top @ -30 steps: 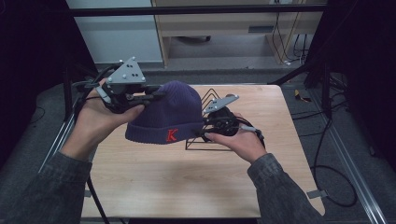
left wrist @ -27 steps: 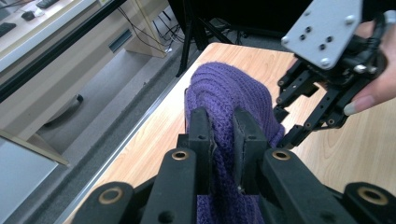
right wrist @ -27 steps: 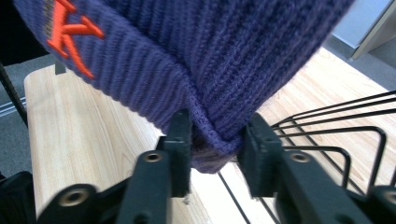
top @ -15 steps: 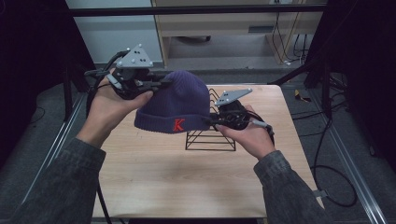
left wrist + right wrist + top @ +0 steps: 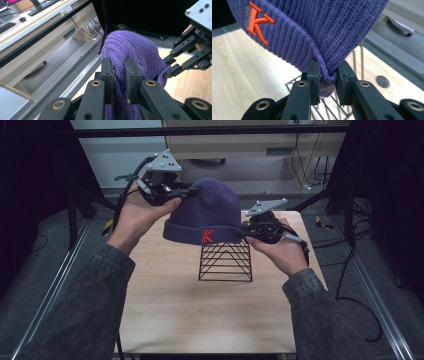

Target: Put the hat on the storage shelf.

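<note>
the purple hat (image 5: 202, 215) hangs in the air at the upper middle of the high view, just above the wire rack (image 5: 225, 261) on the table (image 5: 165, 310). the left gripper (image 5: 186, 192) pinches its crown. the right gripper (image 5: 241, 232), whose jaws have just been closing, now clamps the cuff at the hat's right edge.

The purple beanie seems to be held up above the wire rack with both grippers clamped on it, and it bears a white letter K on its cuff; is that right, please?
Not quite: the K on the purple beanie is red-orange, not white, as the right gripper view shows. The rest holds: left gripper and right gripper clamp it above the wire rack.
</note>
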